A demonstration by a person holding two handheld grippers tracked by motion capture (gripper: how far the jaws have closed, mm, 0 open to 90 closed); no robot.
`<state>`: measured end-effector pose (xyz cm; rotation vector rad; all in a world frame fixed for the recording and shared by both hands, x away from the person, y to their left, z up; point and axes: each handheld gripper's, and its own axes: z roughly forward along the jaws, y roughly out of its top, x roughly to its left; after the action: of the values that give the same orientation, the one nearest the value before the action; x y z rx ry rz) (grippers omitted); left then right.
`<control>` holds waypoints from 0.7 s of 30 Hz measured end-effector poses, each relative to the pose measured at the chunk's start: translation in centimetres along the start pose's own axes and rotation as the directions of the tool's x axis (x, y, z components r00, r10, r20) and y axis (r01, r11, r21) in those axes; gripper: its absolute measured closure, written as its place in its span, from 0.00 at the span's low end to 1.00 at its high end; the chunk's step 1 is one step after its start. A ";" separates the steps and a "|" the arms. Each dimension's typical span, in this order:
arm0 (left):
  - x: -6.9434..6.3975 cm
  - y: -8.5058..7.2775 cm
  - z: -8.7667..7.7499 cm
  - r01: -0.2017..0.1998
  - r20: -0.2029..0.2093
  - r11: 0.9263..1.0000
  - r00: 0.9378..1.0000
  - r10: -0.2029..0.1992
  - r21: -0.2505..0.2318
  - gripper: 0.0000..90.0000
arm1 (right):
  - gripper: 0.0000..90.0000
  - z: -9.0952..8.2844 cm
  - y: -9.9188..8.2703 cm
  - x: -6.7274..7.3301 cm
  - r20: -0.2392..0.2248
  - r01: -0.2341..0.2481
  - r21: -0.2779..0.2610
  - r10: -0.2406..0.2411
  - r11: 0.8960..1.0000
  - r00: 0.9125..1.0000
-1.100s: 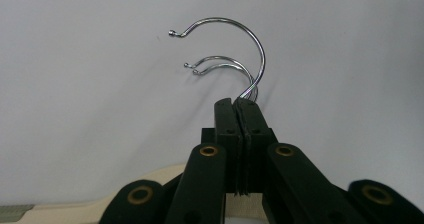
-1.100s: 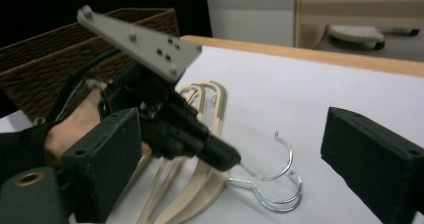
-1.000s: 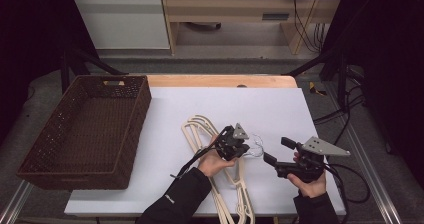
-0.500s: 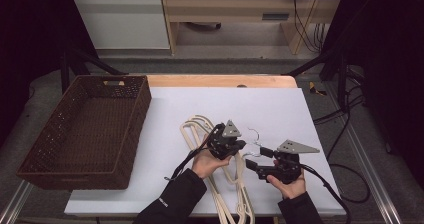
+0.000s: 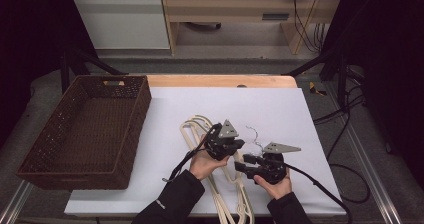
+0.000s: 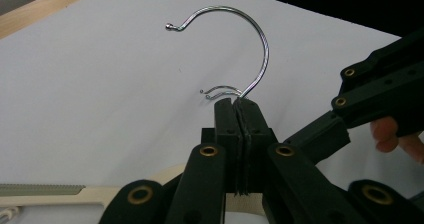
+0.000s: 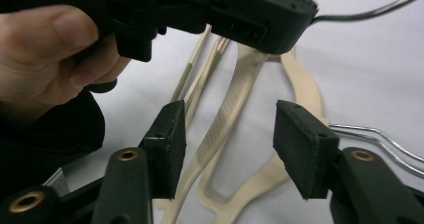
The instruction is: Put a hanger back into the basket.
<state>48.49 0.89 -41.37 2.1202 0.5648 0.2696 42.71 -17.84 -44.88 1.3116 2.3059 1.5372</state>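
Cream hangers (image 5: 227, 194) lie on the white table (image 5: 280, 109). The left gripper (image 6: 239, 109) pinches one hanger's metal hook (image 6: 250, 49). The right gripper (image 7: 227, 139) has been closing, its jaws apart around a hanger arm, not touching

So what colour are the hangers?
The hangers are cream with shiny silver metal hooks, shown best in the right gripper view.
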 end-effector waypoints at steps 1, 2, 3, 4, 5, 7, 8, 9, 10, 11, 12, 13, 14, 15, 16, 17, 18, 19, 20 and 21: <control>0.0 0.0 0.0 0.000 0.000 1.000 1.000 0.000 0.000 0.99 | 0.58 0.2 0.0 -0.1 -0.003 0.007 0.003 -0.007 1.000 1.000; 0.0 0.0 0.0 -0.001 0.001 1.000 1.000 0.001 0.001 0.99 | 0.61 0.4 0.0 0.0 -0.015 -0.008 0.010 0.008 1.000 1.000; 0.0 0.0 0.0 -0.001 0.001 1.000 1.000 0.001 0.000 0.99 | 0.64 0.5 0.0 0.0 -0.016 -0.002 0.011 0.002 1.000 1.000; 0.0 0.0 -0.1 -0.001 0.001 1.000 1.000 0.001 -0.001 0.99 | 0.68 0.6 0.0 0.0 -0.017 0.000 0.014 0.000 1.000 1.000; -0.1 0.0 -0.1 -0.001 0.001 1.000 1.000 0.001 -0.002 0.99 | 0.71 0.8 0.1 0.0 -0.020 -0.008 0.016 0.009 1.000 1.000; -0.1 0.0 -0.2 -0.002 0.000 1.000 1.000 0.002 -0.004 0.99 | 0.77 1.1 0.1 -0.2 -0.039 -0.028 0.026 0.029 0.999 0.999; -0.1 0.0 -0.2 -0.002 0.000 1.000 1.000 0.002 -0.004 0.99 | 0.77 1.1 0.1 -0.2 -0.039 -0.028 0.026 0.029 0.999 0.999; -0.1 0.0 -0.2 -0.001 0.000 1.000 1.000 0.001 -0.004 0.99 | 0.79 1.2 0.1 -0.2 -0.045 -0.035 0.026 0.036 0.999 0.998; -0.1 0.0 -0.2 0.001 0.000 1.000 1.000 -0.001 -0.004 0.99 | 0.80 1.2 0.2 -0.2 -0.053 -0.042 0.026 0.044 0.999 0.998; -0.1 0.0 -0.2 0.001 0.000 1.000 1.000 -0.001 -0.003 0.99 | 0.81 1.2 0.2 -0.2 -0.056 -0.059 0.034 0.061 0.998 0.997; -0.1 0.0 -0.3 0.001 -0.001 1.000 1.000 -0.001 -0.003 0.99 | 0.81 1.2 0.2 -0.2 -0.056 -0.059 0.034 0.061 0.998 0.997; -0.2 -0.1 -0.3 -0.001 -0.002 1.000 1.000 0.001 -0.002 0.99 | 0.82 1.2 0.2 -0.2 -0.056 -0.067 0.035 0.069 0.997 0.996; -0.2 -0.1 -0.3 -0.002 -0.003 1.000 1.000 0.002 -0.003 0.99 | 0.82 1.2 0.2 -0.2 -0.058 -0.078 0.037 0.080 0.996 0.995; -0.2 -0.1 -0.4 -0.001 -0.002 1.000 1.000 0.001 -0.003 0.99 | 0.83 1.2 0.2 -0.1 -0.058 -0.094 0.040 0.097 0.995 0.994; -0.2 -0.1 -0.4 0.007 0.001 1.000 1.000 -0.007 -0.007 0.98 | 0.83 1.2 0.2 -0.2 -0.059 -0.102 0.043 0.105 0.994 0.993; -0.1 -0.1 -0.5 0.014 0.007 1.000 1.000 -0.014 -0.008 0.98 | 0.84 1.2 0.3 -0.2 -0.067 -0.113 0.046 0.116 0.993 0.991; 0.0 -0.1 -0.5 0.020 0.012 1.000 1.000 -0.020 -0.008 0.98 | 0.84 1.2 0.3 -0.2 -0.067 -0.113 0.046 0.116 0.993 0.991; 0.1 -0.1 -0.6 0.026 0.018 1.000 1.000 -0.025 -0.009 0.97 | 0.85 1.2 0.3 -0.2 -0.068 -0.119 0.047 0.122 0.992 0.990; 0.2 -0.1 -0.9 0.036 0.010 0.999 0.999 -0.036 -0.016 0.90 | 0.86 1.1 0.3 -0.1 -0.070 -0.140 0.050 0.143 0.989 0.987; 0.3 0.0 -1.2 0.030 0.004 0.999 1.000 -0.030 -0.022 0.87 | 0.86 1.1 0.3 -0.1 -0.072 -0.143 0.048 0.146 0.989 0.987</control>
<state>48.27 1.93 -40.72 2.0886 0.5889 0.2542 43.49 -17.05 -45.19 1.4869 2.3474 1.6147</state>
